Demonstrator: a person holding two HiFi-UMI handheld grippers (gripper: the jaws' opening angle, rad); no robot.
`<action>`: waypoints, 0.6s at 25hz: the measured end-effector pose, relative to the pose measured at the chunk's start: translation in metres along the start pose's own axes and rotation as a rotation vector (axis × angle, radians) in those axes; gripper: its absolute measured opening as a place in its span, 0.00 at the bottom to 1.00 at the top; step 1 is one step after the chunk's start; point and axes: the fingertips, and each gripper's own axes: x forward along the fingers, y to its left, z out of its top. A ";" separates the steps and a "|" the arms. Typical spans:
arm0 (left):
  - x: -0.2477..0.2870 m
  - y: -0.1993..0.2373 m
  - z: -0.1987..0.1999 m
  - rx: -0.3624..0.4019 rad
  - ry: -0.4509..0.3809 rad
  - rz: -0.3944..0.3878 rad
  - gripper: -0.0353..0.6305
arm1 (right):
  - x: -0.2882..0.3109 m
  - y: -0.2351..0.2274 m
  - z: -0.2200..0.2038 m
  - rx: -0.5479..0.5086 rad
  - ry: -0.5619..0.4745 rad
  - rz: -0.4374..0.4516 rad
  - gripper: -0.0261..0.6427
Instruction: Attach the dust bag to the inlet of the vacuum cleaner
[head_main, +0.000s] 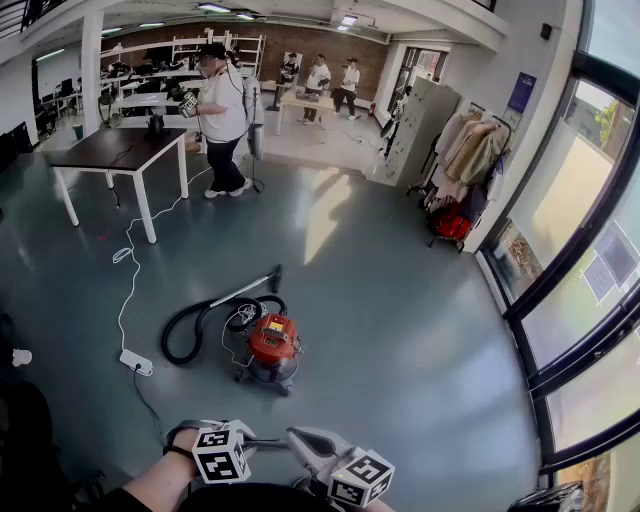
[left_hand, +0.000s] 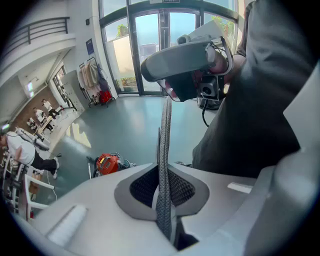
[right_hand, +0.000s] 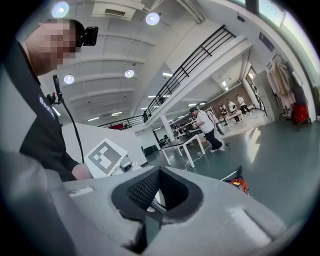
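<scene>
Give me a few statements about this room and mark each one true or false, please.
1. The vacuum cleaner stands on the floor. True.
2. Its body is blue. False: it is red-orange.
3. The right gripper holds a dust bag. False: its jaws are shut on nothing.
4. A person in a white shirt stands by the dark table. True.
5. The coat rack is bare. False: jackets hang on it.
</scene>
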 end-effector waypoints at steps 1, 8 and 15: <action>0.000 0.002 0.001 0.001 0.000 0.002 0.11 | 0.000 -0.001 0.001 -0.001 0.000 0.000 0.03; 0.002 0.007 0.001 0.002 0.006 0.004 0.11 | 0.004 -0.006 -0.001 -0.005 0.013 -0.001 0.03; 0.009 0.008 0.003 0.004 0.025 -0.003 0.11 | 0.007 -0.005 -0.006 -0.034 0.043 0.055 0.03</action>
